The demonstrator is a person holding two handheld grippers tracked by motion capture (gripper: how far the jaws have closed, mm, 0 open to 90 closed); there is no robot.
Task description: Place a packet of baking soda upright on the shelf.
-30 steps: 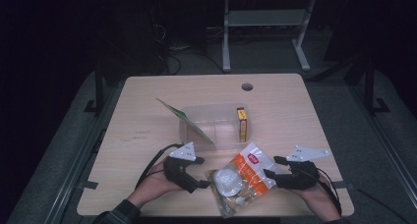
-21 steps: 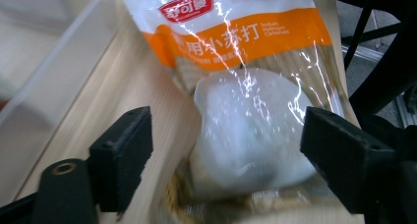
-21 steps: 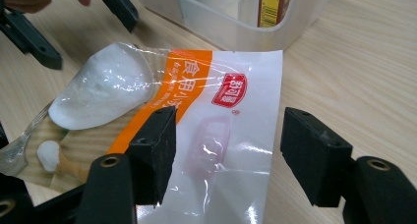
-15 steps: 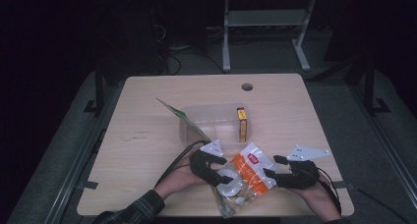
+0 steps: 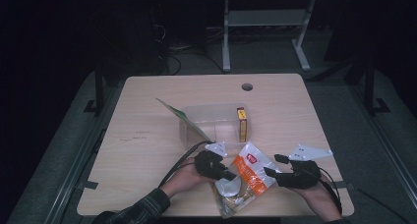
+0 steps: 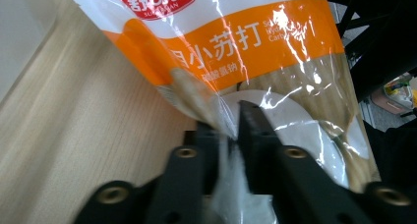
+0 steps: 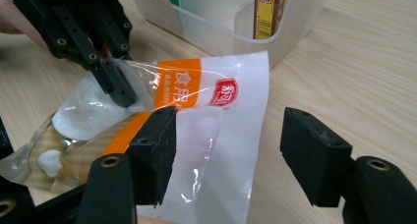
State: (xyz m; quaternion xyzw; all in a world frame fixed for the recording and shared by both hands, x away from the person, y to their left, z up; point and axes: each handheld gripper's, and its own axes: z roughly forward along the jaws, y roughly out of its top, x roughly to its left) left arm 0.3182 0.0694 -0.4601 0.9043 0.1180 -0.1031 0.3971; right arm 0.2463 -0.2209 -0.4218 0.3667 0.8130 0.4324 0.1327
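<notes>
bag [image 5: 244, 177] of white powder, clear plastic with an orange band and a red logo, lies flat on the wooden table [image 5: 147, 135] at the near edge, between the two grippers. left gripper [image 5: 222, 172] has just been closing its jaws and now pinches a fold of the bag's film between them; in the left gripper view the two black jaws stand almost together with the crinkled plastic caught in the narrow gap, the orange band just beyond their tips. right gripper [image 5: 272, 165] holds its jaws moderately wide, pressing on nothing; in the right gripper view the white end of the bag [image 7: 216, 150] lies under and between them, its edge reaching past the one jaw, bare table under the other. beyond both sets of jaws stands a clear plastic bin [image 5: 216, 118] with a yellow box [image 5: 241, 123] upright inside and a green-edged sheet [image 5: 183, 117] leaning from it.
</notes>
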